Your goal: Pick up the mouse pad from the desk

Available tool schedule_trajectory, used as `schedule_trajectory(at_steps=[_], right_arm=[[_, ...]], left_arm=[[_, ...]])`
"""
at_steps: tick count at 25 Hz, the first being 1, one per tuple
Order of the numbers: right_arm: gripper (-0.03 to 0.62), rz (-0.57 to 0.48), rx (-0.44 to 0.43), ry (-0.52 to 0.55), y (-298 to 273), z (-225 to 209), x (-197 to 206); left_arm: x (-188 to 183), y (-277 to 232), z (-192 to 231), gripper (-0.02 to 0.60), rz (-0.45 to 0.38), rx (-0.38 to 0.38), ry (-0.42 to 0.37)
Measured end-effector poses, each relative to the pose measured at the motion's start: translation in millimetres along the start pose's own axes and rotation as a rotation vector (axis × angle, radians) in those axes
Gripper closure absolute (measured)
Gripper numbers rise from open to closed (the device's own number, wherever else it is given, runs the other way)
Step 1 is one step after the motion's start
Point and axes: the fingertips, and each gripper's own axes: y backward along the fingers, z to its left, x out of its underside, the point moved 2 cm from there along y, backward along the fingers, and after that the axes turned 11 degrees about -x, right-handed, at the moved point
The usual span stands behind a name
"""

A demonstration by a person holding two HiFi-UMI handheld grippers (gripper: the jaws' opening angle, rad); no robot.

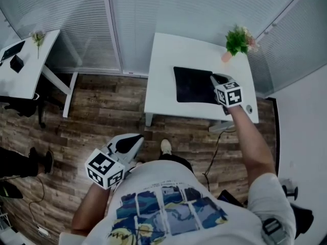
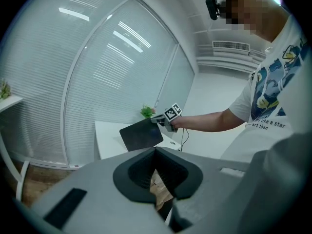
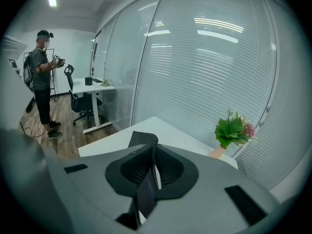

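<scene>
Slatted glass walls and a wood floor surround a white desk (image 1: pixel 173 50). The right gripper (image 1: pixel 218 79) is clamped on one edge of the black mouse pad (image 1: pixel 193 84), holding it tilted up off the desk top, near a potted plant (image 1: pixel 237 41). Well back by the person's torso, the left gripper (image 1: pixel 134 141) has its jaws together on nothing

Right claw (image 1: pixel 215 78) clamped, arm (image 1: pixel 251 137) outstretched; left claw (image 1: pixel 137 139) closed.
</scene>
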Motion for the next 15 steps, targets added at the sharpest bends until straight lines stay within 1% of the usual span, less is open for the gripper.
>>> schedule_trajectory(at_steps=[8, 15], right_arm=[[0.568, -0.023, 0.008, 0.01, 26.7, 17.0, -30.5], [0.568, -0.053, 0.03, 0.011, 54.8, 39.2, -58.2]], left_arm=[[16.9, 28.1, -1.0, 0.58, -0.012, 0.013, 0.014], [28.0, 52.6, -1.8, 0.58, -0.019, 0.042, 0.012]])
